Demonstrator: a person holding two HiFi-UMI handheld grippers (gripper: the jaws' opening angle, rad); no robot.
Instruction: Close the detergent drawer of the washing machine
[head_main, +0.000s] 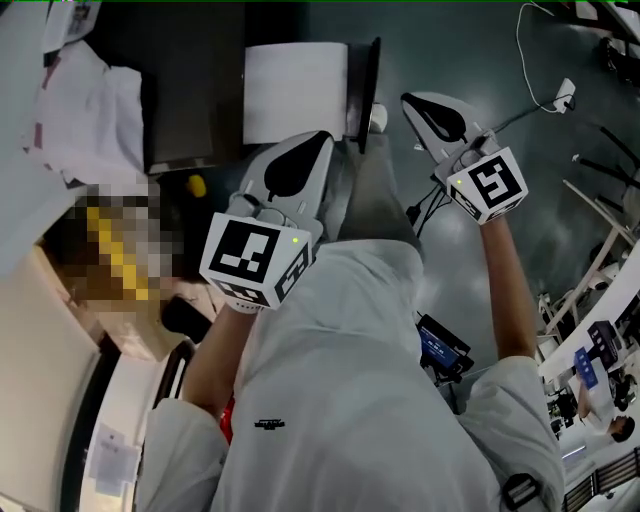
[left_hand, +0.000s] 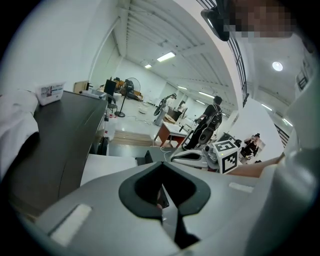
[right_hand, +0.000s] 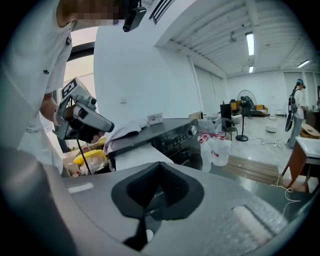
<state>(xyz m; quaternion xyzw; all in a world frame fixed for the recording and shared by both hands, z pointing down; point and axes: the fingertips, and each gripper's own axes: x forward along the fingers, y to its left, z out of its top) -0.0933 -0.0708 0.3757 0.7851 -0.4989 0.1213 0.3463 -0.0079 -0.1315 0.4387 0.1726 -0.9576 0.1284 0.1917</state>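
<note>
The black washing machine (head_main: 190, 80) (right_hand: 175, 135) stands at the upper left of the head view. Its white detergent drawer (head_main: 295, 92) (right_hand: 131, 156) (left_hand: 107, 167) sticks out from the front, pulled open. My left gripper (head_main: 320, 142) (left_hand: 164, 170) hovers just short of the drawer's outer end, jaws together and holding nothing. My right gripper (head_main: 412, 100) (right_hand: 160, 167) hangs to the right of the drawer, over the floor, also shut and empty.
White cloth (head_main: 80, 110) (right_hand: 125, 127) lies on the machine's top. A yellow object (head_main: 197, 185) sits beside the machine. Plastic bottles (right_hand: 220, 145) stand on the floor past it. Cables (head_main: 530, 60), a wooden table (left_hand: 172, 132) and people (left_hand: 212, 117) are farther off.
</note>
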